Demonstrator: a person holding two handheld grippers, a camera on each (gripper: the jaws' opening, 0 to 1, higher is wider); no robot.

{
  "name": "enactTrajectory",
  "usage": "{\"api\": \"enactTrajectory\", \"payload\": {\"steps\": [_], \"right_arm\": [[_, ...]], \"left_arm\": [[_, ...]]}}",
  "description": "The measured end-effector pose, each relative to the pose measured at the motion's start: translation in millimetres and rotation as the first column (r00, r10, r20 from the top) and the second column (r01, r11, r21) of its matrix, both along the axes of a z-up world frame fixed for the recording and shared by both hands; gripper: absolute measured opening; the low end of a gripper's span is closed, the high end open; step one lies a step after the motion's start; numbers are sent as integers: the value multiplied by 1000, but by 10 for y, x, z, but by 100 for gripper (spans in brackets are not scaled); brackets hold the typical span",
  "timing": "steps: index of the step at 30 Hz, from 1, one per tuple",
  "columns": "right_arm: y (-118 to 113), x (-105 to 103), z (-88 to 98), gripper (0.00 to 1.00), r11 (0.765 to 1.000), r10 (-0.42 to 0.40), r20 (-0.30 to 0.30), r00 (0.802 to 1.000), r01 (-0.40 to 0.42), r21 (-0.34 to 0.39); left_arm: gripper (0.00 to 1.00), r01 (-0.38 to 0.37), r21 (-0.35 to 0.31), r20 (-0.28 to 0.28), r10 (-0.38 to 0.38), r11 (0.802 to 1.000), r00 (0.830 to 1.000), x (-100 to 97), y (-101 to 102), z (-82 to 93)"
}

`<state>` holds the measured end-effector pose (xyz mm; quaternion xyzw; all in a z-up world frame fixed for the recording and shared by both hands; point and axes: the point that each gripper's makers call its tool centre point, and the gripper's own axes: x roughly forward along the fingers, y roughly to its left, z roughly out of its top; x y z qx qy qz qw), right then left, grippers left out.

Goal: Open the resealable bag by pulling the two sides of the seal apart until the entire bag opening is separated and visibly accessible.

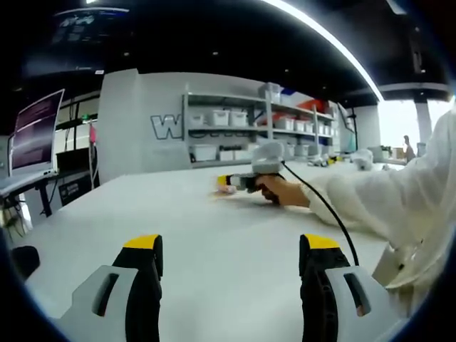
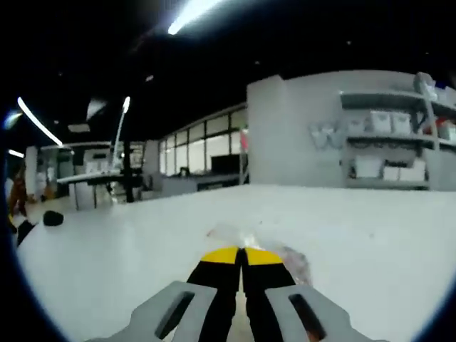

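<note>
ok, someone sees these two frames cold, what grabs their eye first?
Probably the right gripper in its own view: yellow-tipped jaws pressed together over a clear resealable bag lying on the white table. In the left gripper view, the left gripper stands wide open over bare tabletop, while the right gripper shows further off, held by a hand in a white sleeve.

Both views low — across one table [image 1: 214, 235]
</note>
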<state>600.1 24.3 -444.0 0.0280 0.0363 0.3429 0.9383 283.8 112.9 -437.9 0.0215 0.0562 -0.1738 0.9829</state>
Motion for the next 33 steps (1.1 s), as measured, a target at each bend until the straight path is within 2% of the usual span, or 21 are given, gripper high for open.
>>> {"api": "enactTrajectory", "payload": {"steps": [4, 5, 14, 23, 28, 33], "right_arm": [[-70, 28, 99, 0, 991, -5, -62, 998, 13, 135], [-95, 32, 116, 0, 989, -7, -68, 998, 17, 148], [-216, 6, 357, 0, 977, -6, -37, 999, 14, 215], [-223, -80, 480, 0, 944, 43, -79, 996, -14, 329], [-182, -187, 555, 0, 934, 86, -78, 993, -53, 352], [-182, -207, 598, 0, 933, 98, -71, 993, -67, 355]], "left_arm": [[78, 4, 0, 2, -4, 1000, 1000, -9, -16, 8], [78, 4, 0, 2, -4, 1000, 1000, -11, -17, 9], [78, 6, 0, -4, -6, 1000, 1000, -15, -29, -13], [78, -1, -1, -2, 1, 1000, 1000, -25, -4, -3], [78, 1, -2, -4, -1, 1000, 1000, -18, -16, -10], [78, 4, 2, -6, -4, 1000, 1000, -13, -28, -11]]}}
